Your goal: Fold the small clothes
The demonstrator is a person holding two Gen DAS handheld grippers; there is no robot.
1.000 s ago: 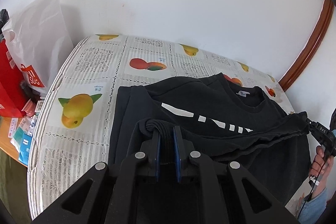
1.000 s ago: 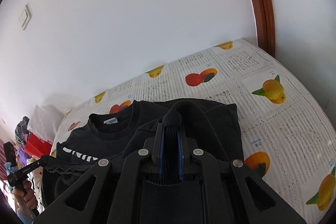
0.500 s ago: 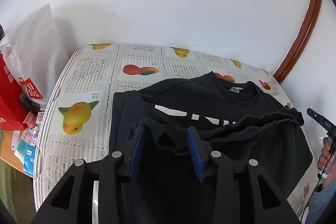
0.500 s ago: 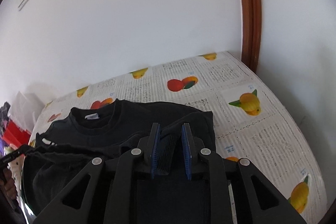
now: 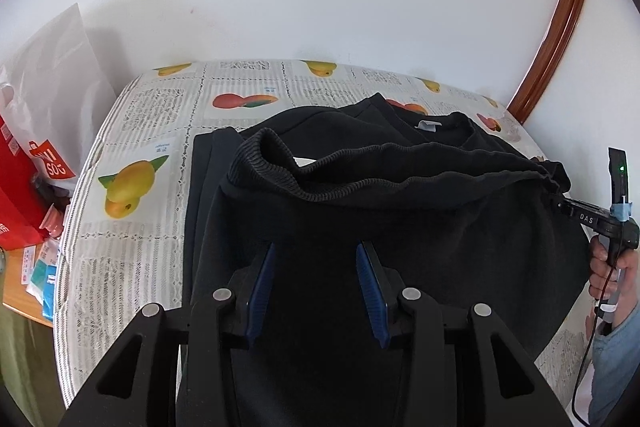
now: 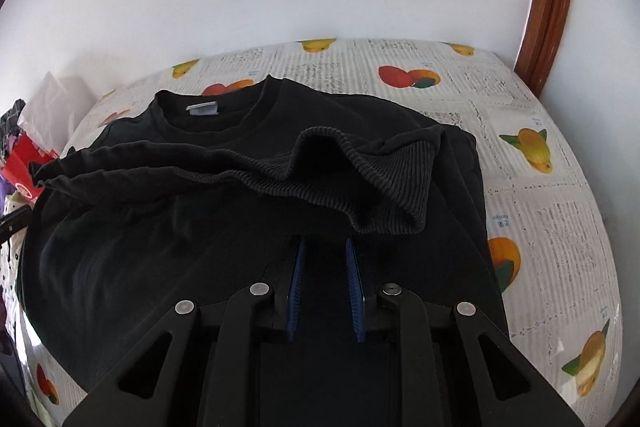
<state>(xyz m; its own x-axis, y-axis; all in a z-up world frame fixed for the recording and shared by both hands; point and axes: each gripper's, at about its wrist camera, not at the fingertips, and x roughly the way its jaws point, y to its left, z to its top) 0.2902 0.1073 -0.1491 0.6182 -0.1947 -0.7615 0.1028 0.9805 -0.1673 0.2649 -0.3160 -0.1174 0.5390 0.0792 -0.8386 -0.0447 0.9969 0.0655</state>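
On the fruit-print surface (image 6: 532, 99) lies the black sweatshirt (image 6: 200, 247); both grippers' jaws, just opened, stand apart, gripping nothing.

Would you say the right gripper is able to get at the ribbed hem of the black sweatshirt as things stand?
Probably yes. The right gripper has its jaws open with nothing between them, and the ribbed hem of the black sweatshirt lies folded over just ahead of the tips, uncovered.

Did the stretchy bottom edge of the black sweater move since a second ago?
Yes. The ribbed hem was pinched in both grippers; their jaws have just been opening, and it now lies dropped nearer the neck label, on the black sweater.
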